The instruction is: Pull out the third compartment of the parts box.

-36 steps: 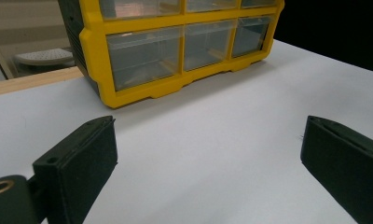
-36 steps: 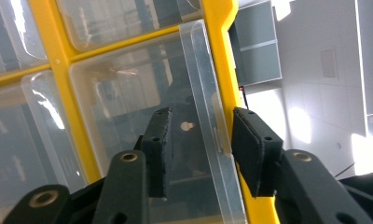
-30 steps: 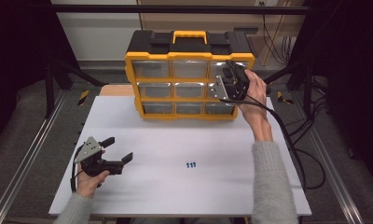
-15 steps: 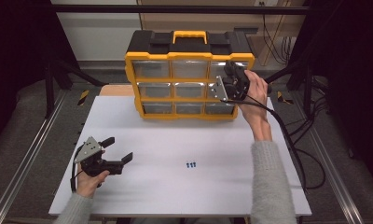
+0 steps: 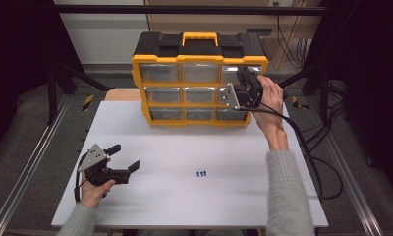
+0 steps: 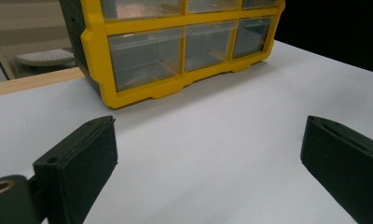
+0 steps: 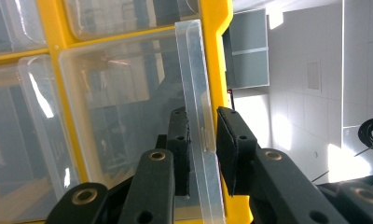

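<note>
Our right hand-held gripper (image 7: 202, 154) has just been closing and pinches the drawer handle (image 7: 196, 116) of the organizer (image 5: 199, 83); our left hand-held gripper (image 5: 122, 158) is spread over the surface (image 5: 209, 152).

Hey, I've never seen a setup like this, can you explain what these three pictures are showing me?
A person sits at a white table holding a handheld gripping tool in each hand. One picture looks down from above; the other two come from small cameras riding on each tool. At the back stands a yellow organizer with clear drawers. The right tool has been closing its jaws on the handle lip of a clear drawer in the top row. The left tool rests near the table's edge, jaws wide open and empty. A few small blue parts lie on the table.
</note>
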`<move>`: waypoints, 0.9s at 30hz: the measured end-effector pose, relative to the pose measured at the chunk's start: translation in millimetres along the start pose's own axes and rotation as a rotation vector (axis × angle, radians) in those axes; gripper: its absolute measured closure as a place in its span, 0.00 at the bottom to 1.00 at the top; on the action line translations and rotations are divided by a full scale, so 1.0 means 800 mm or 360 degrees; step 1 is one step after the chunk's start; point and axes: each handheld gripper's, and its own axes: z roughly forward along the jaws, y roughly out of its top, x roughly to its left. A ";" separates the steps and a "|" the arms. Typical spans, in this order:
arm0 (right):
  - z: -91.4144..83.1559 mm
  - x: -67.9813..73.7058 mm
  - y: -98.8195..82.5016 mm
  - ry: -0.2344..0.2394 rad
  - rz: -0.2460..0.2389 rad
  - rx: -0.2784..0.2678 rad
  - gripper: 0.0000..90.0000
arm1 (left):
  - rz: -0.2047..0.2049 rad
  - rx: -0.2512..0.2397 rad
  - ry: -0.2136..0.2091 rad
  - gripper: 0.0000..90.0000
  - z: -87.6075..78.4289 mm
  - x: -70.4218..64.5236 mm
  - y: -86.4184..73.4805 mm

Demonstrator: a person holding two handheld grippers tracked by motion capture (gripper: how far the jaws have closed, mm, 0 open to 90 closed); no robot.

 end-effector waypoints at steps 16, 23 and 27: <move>-0.021 0.000 0.000 0.0015 0.0013 -0.0019 0.84 | 0.0001 0.0003 0.0001 0.03 0.000 0.000 0.000; -0.028 -0.003 0.000 0.0046 -0.0007 -0.0024 0.84 | -0.0004 -0.0001 0.0003 0.03 0.000 0.000 0.000; -0.033 -0.004 0.000 0.0049 -0.0011 -0.0025 0.84 | -0.0003 -0.0001 0.0002 0.03 0.000 0.000 0.000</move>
